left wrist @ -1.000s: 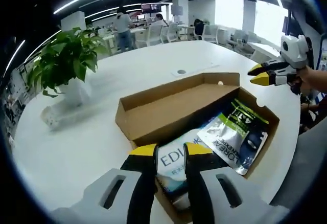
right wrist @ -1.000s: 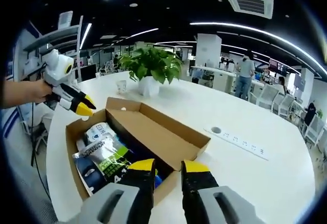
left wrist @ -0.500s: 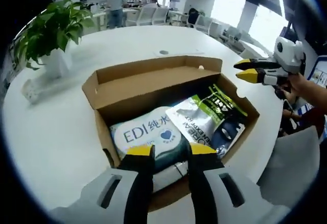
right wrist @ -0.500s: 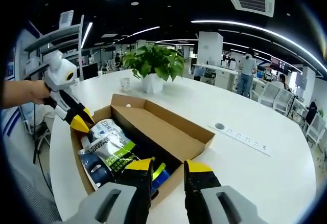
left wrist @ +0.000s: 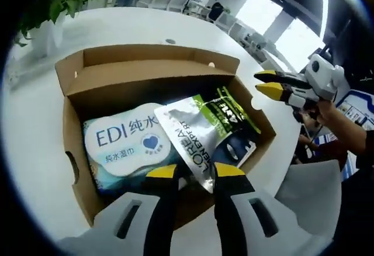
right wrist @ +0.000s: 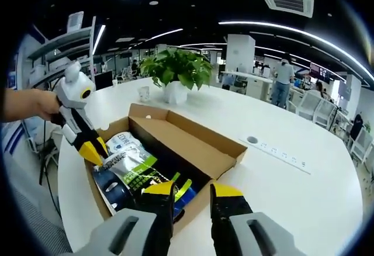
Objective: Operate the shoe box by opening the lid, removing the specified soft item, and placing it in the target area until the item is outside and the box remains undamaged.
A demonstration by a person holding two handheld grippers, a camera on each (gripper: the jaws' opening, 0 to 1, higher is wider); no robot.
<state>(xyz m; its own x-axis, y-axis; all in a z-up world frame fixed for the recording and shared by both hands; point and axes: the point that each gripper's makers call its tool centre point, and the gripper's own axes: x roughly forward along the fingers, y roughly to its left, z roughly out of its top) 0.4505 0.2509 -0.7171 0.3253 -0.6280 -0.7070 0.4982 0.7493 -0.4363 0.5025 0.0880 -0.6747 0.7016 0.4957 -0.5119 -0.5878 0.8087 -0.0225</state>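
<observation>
Two soft packs lie inside the open brown cardboard shoe box [left wrist: 158, 75], which I take as my landmark; its lid is folded back on the far side and it sits on the round white table [left wrist: 35, 121]. Toward the box's left end rests the white and teal pack of wet wipes printed "EDI" [left wrist: 125, 142]. Beside it, overlapping its edge, lies the silver, black and green foil pouch [left wrist: 213, 133], tilted toward the box's right end.

My left gripper [left wrist: 196, 171] hangs over the box's near wall, yellow-tipped jaws spread a little with nothing between them, just above the two packs. From the right gripper view, that same left gripper [right wrist: 92, 151] points down into the box's end, its tips at the foil pouch [right wrist: 131, 174]; whether they touch it I cannot tell.

My right gripper [right wrist: 193, 190] hovers at the box's [right wrist: 193, 145] near corner, jaws parted and empty. Beyond the box stands a leafy green plant in a white pot [right wrist: 175, 75].
</observation>
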